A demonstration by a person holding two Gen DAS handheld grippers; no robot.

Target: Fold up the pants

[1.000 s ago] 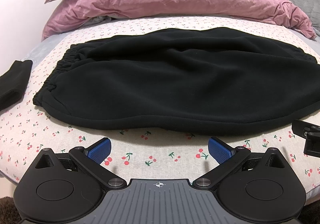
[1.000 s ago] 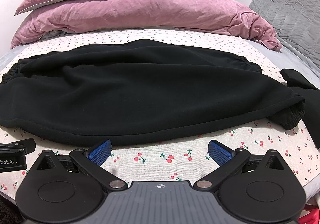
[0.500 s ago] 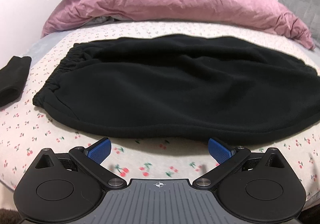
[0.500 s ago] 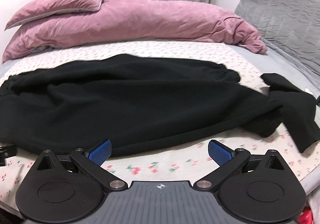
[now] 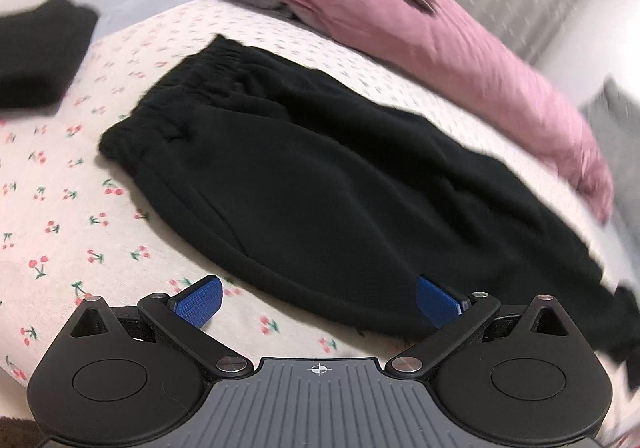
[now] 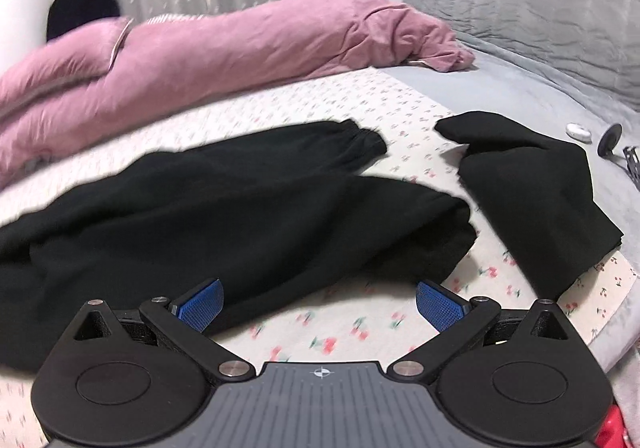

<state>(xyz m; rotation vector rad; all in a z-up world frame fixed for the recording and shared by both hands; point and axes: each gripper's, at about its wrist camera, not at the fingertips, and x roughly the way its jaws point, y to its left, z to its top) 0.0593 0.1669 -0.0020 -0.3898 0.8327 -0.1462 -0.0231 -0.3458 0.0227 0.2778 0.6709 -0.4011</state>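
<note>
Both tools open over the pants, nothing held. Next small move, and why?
Probably bring the left tool toward the waistband and the right tool toward the near cuff, then close. The pants lie flat lengthwise on the bed sheet, and each view faces one end.

Left gripper (image 5: 318,300): jaws spread wide, nothing between them, blue pads (image 5: 199,301) facing inward. It sits low over the near hem of the pants (image 5: 340,184), toward their waistband end, view tilted. Right gripper (image 6: 319,302): jaws equally wide, empty, low at the pants' cuff end, near edge.
</note>
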